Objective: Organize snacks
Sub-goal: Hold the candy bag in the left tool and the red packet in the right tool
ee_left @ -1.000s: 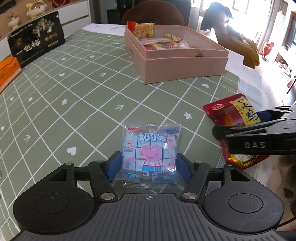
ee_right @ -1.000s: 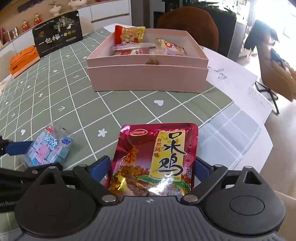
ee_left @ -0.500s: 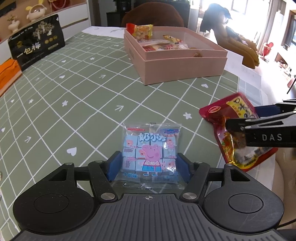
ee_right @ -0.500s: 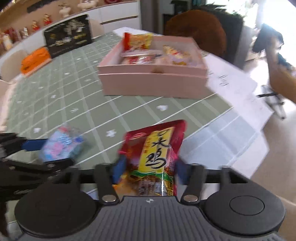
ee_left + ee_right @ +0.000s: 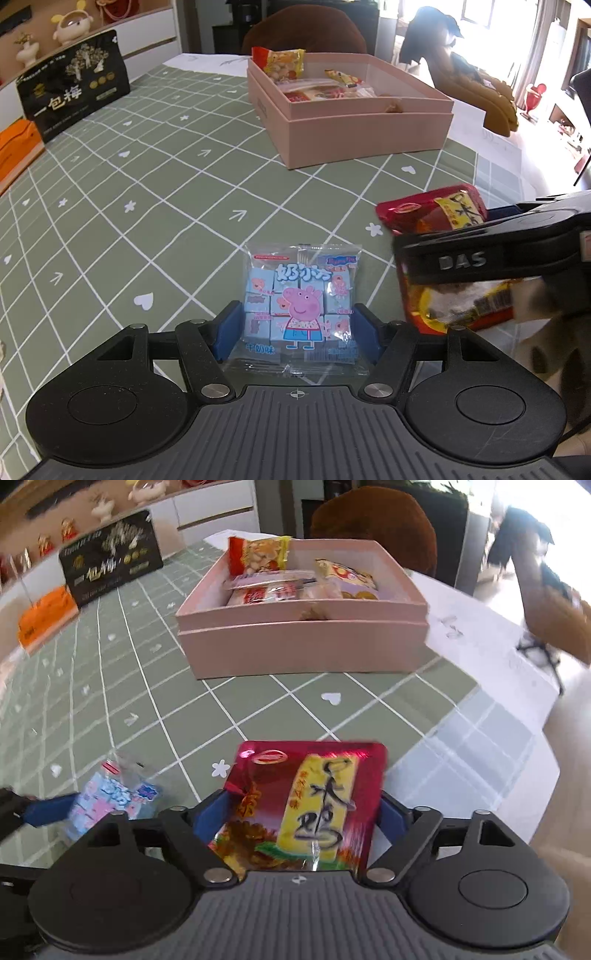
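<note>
My left gripper (image 5: 297,328) is shut on a clear blue packet with a pink pig (image 5: 301,302), low over the green checked tablecloth. My right gripper (image 5: 303,812) is shut on a red and yellow snack packet (image 5: 306,805), held above the table; that packet also shows at the right of the left wrist view (image 5: 436,218). The blue packet shows at the lower left of the right wrist view (image 5: 110,797). A pink box (image 5: 354,125) with several snack packets inside stands ahead, also in the right wrist view (image 5: 306,646).
A black gift bag (image 5: 74,92) and an orange box (image 5: 14,147) stand at the far left of the table. White paper (image 5: 480,627) lies right of the pink box near the table's right edge. Brown chairs stand beyond the table.
My right gripper has lifted the red packet off the table and carried it forward toward the pink box. My left gripper and the blue packet have hardly moved.
</note>
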A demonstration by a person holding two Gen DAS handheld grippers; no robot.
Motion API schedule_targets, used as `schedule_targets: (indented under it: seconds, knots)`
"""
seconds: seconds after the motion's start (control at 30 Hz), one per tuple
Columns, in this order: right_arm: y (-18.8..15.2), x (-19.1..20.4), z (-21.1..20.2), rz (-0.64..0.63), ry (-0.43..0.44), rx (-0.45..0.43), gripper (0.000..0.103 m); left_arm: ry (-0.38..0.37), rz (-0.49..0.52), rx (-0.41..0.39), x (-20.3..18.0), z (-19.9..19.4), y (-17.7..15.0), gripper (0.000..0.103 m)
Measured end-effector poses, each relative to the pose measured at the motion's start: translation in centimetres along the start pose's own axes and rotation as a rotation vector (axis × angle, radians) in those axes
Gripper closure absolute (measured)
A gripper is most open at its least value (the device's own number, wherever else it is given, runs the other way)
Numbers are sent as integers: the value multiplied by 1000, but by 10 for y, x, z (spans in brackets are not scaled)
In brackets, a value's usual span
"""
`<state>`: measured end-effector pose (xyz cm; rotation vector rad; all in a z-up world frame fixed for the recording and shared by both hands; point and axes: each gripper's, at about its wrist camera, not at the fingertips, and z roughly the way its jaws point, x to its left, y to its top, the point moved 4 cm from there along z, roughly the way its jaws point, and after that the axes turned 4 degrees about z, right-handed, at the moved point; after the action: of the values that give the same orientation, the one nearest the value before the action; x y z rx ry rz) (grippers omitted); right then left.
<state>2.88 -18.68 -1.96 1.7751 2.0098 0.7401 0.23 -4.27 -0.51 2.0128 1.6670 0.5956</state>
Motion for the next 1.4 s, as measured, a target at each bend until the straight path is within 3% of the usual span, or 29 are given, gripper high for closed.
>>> schedule_targets:
  seconds: [0.13,0.37,0.5,0.6,0.7,0.83,1.03,1.17,1.4]
  knots:
    - [-2,7,5,25,-27,-51,8,2,-1,-2,0,0,-1,33]
    - [5,8,12,43,-45,-63,6,2,-1,-2,-1,0,-1,33]
    - [4,8,7,-56,21,-42,19,-4,-4,-3,0,0,-2,33]
    - [-5,-3,-4,-146,77,-15,19,-5,-8,-2,1,0,-1,33]
    - [-13,-22,-15,-178,80,-9,19,0,-2,0,-1,0,-1,32]
    - [-11,-46,-37,-100,73,-75,19,0,3,1,-2,0,-1,32]
    - [-3,-51,-59,-119,21,-180,19,4,2,-2,-3,0,-1,31]
    - [2,-27,-54,-125,47,-178,19,2,3,-2,-2,0,-1,31]
    - [-2,-22,-11,-103,-25,-95,19,-1,9,-6,-2,0,-2,30]
